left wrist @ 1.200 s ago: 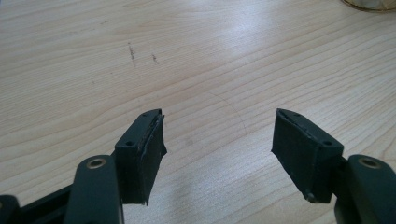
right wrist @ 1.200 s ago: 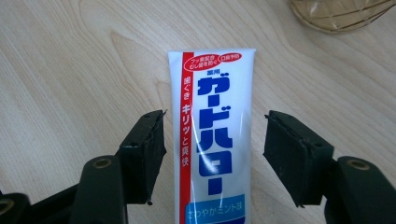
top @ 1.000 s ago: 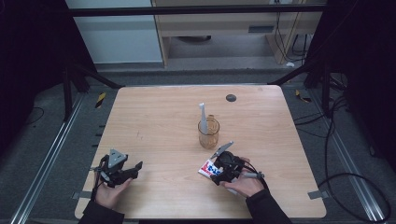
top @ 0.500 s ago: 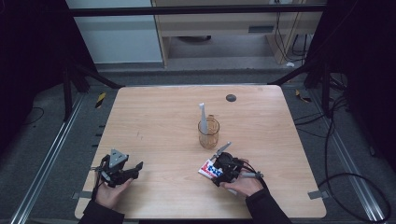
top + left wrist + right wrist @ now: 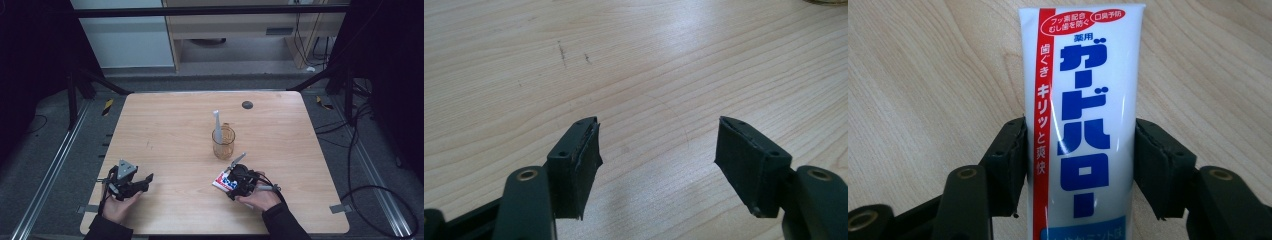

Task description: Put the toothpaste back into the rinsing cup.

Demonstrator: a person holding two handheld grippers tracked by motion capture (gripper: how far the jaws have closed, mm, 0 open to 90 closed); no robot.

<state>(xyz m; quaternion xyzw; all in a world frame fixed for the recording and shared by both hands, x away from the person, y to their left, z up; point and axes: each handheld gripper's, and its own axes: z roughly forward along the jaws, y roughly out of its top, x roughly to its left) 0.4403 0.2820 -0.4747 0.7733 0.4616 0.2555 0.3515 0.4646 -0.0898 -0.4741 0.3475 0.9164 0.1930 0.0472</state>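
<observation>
Two black pads of the right gripper point(image 5: 1080, 165) stand on either side of a white toothpaste tube point(image 5: 1083, 115), one against each long edge, so the tube lies lengthwise between them and runs away from the camera toward its flat crimped end. The jaws have just been closing, with the tube between them; in the right gripper view the pads now appear to touch the tube's sides, the left pad along the red stripe and the right pad along the plain white edge. The tube lies flat on the wooden table point(image 5: 165, 125), print upward, with blue and red lettering.

In the high view the right gripper point(image 5: 235, 181) sits near the table's front edge, held low, and the toothpaste tube point(image 5: 222, 181) pokes out on its left side. Just behind it stands an amber glass cup point(image 5: 223, 144) with a white toothbrush point(image 5: 217, 126) upright in it, near but apart from the tube.

The left gripper point(image 5: 142, 181) rests well apart, at the front left of the table. Its jaws stand wide with only bare wood between them.
</observation>
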